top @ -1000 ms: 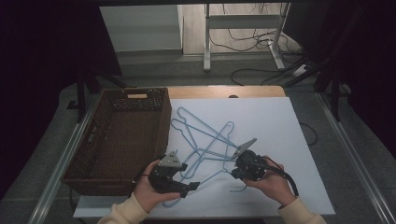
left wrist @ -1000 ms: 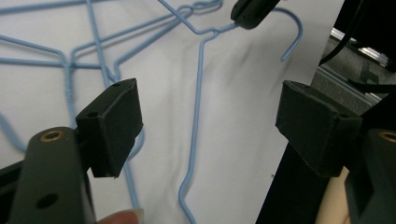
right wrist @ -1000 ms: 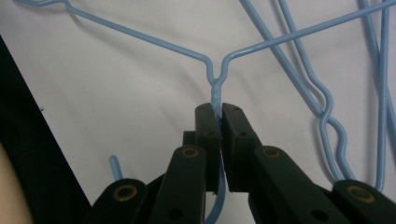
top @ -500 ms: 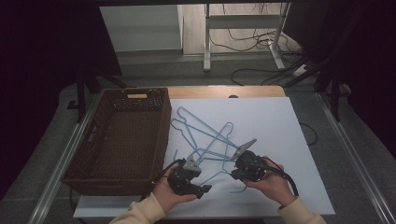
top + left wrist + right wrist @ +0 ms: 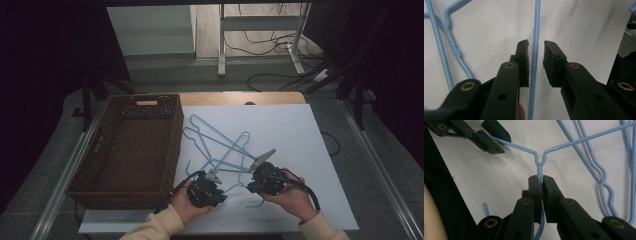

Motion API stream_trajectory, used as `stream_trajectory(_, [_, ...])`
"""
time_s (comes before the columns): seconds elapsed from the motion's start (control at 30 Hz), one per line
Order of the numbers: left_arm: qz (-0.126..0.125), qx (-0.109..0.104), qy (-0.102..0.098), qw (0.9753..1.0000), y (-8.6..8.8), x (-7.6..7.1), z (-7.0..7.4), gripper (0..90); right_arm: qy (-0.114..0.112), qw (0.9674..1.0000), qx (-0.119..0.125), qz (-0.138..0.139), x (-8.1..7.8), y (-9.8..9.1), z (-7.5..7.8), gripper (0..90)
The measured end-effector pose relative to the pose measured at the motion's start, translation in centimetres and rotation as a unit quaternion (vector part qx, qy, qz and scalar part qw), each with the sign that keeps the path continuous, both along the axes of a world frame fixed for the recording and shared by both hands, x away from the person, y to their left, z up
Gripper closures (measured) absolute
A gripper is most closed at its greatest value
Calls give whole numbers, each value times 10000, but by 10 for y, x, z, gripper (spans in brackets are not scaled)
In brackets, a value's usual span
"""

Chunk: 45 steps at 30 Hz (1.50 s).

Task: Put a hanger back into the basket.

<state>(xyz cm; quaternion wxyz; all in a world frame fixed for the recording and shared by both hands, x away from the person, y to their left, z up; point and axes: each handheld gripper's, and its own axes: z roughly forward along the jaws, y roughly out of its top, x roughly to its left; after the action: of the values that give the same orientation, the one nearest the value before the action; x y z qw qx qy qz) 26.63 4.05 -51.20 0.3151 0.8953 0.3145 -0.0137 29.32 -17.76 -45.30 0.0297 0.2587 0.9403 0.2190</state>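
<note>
— What sort of place is this?
— A lab or test room rigged for recording, not a home. A white sheet point(image 5: 300, 130) covers a wooden table point(image 5: 240, 98) framed by metal rails point(image 5: 380, 172).
— What else shows it?
— Bare grey floor point(image 5: 200, 75) beyond the table's far edge, loose black cables point(image 5: 270, 77) trailing toward a power strip point(image 5: 320, 75), the legs of a metal stand point(image 5: 222, 40), and dark curtains point(image 5: 50, 75) shutting in both sides. A person's hands work handheld camera-bearing grippers near the table's near edge.
</note>
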Motion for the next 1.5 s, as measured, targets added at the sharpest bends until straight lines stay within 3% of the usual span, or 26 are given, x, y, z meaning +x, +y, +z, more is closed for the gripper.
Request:
stream_trajectory(0.13, [15, -49, 15, 10000, 1, -1, 1, 840, -12, 10000, 20, 49, -1, 2, 1, 862])
stream_trajectory(0.37, [-2, -182, 26, 9998, 4, -1, 5, 860, 13, 9996, 290, -11, 1, -4, 3, 845])
stream_trajectory(0.43, [-3, -206, 38, 9998, 6, -1, 7, 861, -22, 9992, 398, -33, 1, -6, 4, 802])
stream_trajectory(0.53, [-25, -223, 43, 9997, 8, 0, 8, 862, -121, 9978, 627, -155, 4, -11, 6, 648])
stream_trajectory(0.6, [32, -340, 88, 9994, 10, 0, 10, 863, -249, 9944, 943, -413, 6, -18, 10, 546])
stream_trajectory(0.63, [43, -379, 94, 9992, 11, 0, 11, 863, -443, 9902, 1156, -640, 8, -25, 13, 512])
stream_trajectory(0.7, [81, -474, 87, 9988, 15, 0, 15, 863, -582, 9845, 1436, -823, 10, -34, 17, 457])
stream_trajectory(0.77, [117, -541, 41, 9985, 19, 0, 19, 863, -759, 9764, 1724, -1055, 12, -44, 20, 400])
stream_trajectory(0.87, [188, -724, 20, 9972, 24, 0, 25, 863, -879, 9673, 1980, -1323, 14, -58, 21, 358])
stream_trajectory(0.93, [244, -809, -13, 9964, 27, 0, 29, 863, -888, 9640, 2026, -1475, 16, -66, 19, 339])
stream_trajectory(1.17, [378, -1057, -128, 9936, 37, -1, 44, 864, -874, 9610, 2010, -1687, 19, -78, 13, 333])
stream_trajectory(1.5, [464, -1290, -259, 9902, 50, -1, 60, 865, -922, 9656, 1803, -1630, 19, -75, 9, 328])
